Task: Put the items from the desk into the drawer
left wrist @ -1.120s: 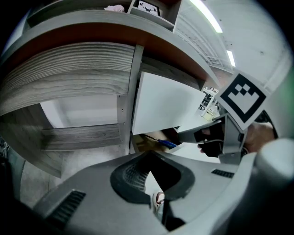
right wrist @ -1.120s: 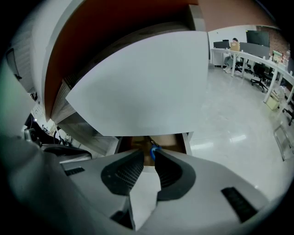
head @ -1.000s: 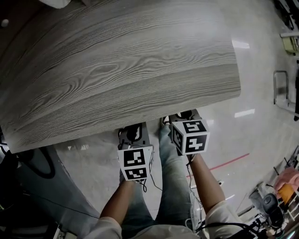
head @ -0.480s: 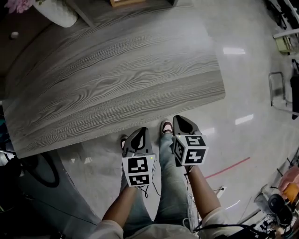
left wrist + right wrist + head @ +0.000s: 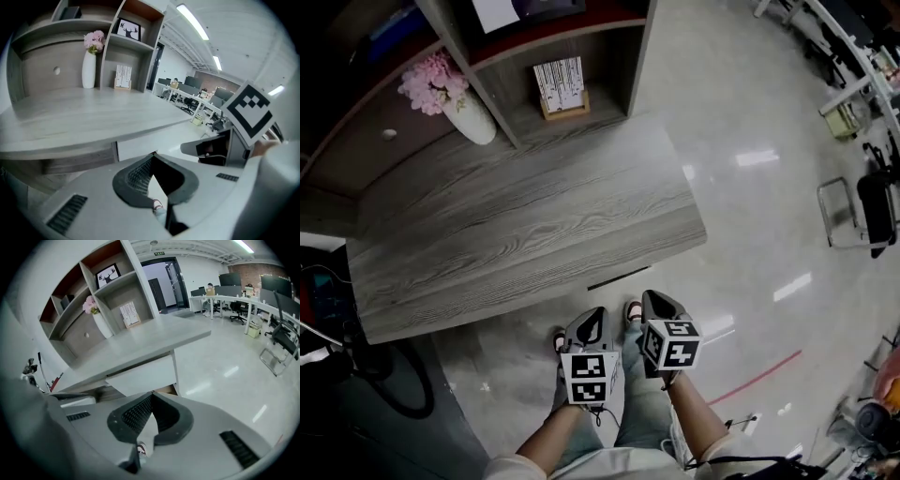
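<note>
Seemingly pre-start: left gripper [image 5: 592,316] and right gripper [image 5: 662,302] closed, empty, at worktop's [image 5: 525,234] 6 o'clock edge; next, likely pull drawer [image 5: 143,376] open.

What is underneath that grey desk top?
A white drawer front sits just below the desk top, toward its right end. It looks pushed in, so whatever is inside is covered. Further left there is only shadowed wood panelling, and nothing more can be made out.

We see a grey wood-grain desk [image 5: 525,230]. At its back a white vase [image 5: 469,120] of pink flowers stands upright, near a small upright card stand [image 5: 560,89] in a shelf nook [image 5: 581,56]. A pale-fronted drawer [image 5: 143,376] sits just under the desktop's front edge.
</note>
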`<action>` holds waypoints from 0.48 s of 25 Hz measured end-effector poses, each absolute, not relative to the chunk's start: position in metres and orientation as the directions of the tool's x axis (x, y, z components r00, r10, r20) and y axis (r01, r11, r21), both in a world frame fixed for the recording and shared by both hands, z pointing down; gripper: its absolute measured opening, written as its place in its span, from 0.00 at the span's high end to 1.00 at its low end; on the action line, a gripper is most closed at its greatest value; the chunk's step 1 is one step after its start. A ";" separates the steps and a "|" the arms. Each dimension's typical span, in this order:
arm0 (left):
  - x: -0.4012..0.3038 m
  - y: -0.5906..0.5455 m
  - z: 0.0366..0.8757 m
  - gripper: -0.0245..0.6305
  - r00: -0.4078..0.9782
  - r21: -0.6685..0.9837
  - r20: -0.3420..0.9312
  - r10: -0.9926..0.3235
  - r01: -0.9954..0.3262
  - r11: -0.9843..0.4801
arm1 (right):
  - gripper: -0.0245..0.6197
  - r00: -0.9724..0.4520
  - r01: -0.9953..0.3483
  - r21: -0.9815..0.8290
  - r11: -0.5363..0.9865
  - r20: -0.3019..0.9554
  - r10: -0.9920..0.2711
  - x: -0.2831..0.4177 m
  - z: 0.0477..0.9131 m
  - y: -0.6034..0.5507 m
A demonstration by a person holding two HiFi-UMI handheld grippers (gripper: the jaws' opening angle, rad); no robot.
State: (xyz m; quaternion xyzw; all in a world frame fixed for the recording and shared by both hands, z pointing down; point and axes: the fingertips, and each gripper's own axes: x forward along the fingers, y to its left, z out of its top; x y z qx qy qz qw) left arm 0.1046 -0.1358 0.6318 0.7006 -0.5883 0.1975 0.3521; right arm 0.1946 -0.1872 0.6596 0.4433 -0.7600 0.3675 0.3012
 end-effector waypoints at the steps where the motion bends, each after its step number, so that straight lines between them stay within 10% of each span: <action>1: 0.102 -0.135 0.620 0.96 0.227 0.261 0.686 -0.692 -0.964 -0.058 | 0.96 -0.427 -0.896 -0.296 0.332 0.780 -0.457 0.195 0.650 -0.186; 12: 0.084 -0.159 0.515 0.96 0.233 0.283 0.583 -0.779 -0.956 -0.074 | 0.96 -0.450 -0.892 -0.328 0.311 0.711 -0.541 0.192 0.548 -0.199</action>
